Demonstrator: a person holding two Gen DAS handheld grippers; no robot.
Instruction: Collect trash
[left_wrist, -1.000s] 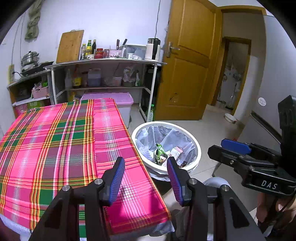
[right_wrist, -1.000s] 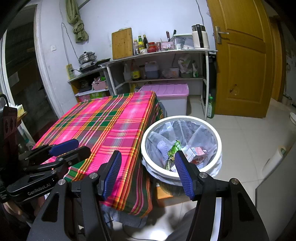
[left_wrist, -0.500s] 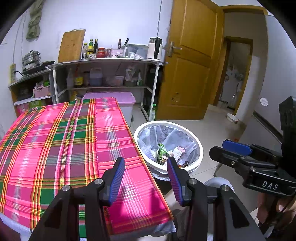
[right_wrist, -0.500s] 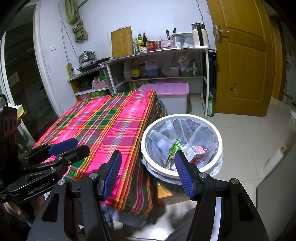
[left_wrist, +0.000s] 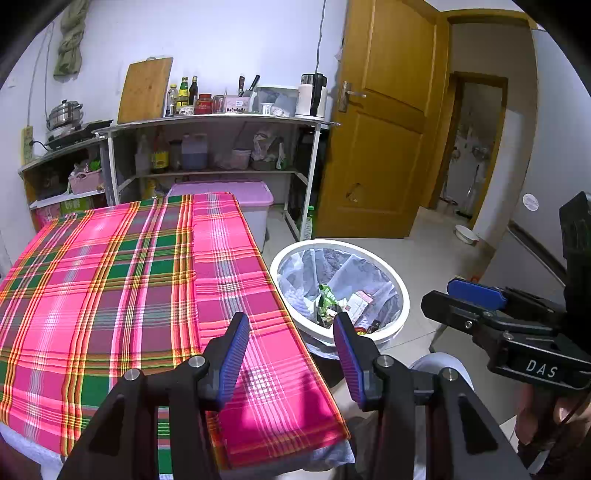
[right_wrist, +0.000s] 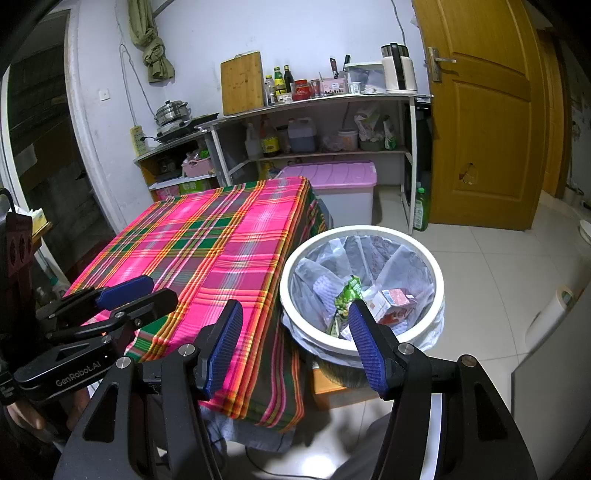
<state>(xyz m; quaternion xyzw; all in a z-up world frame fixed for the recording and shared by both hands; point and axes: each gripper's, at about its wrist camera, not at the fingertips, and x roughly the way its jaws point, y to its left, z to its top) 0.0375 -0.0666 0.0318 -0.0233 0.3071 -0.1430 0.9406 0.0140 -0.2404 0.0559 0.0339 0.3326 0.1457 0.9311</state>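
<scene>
1. Room: a kitchen with white walls, a tiled floor and a yellow wooden door (left_wrist: 373, 147).
2. Table (left_wrist: 92, 295): covered by a pink, green and orange plaid cloth; its top is bare.
3. Shelf unit (right_wrist: 314, 125): stands against the wall behind the table; holds bottles, jars, a kettle and a propped wooden cutting board (right_wrist: 242, 83).
4. Storage box (right_wrist: 332, 184): pink lid, on the floor under the shelf, just beyond the table's far end.
5. Trash bin (right_wrist: 436, 273): round, white-rimmed, lined with a clear bag, on the floor just beside the table's right edge.
6. Trash: a green wrapper (right_wrist: 347, 291) and a red-and-white carton (right_wrist: 395, 301) lie inside the bin.
7. Left gripper (left_wrist: 290, 328): blue-padded fingers parted, nothing between them; hovers over the table's near right corner.
8. Right gripper (right_wrist: 293, 319): fingers parted somewhat wider, nothing held; hovers between the table's edge and the bin.
9. Hands: part of 1 shows under each gripper handle.
</scene>
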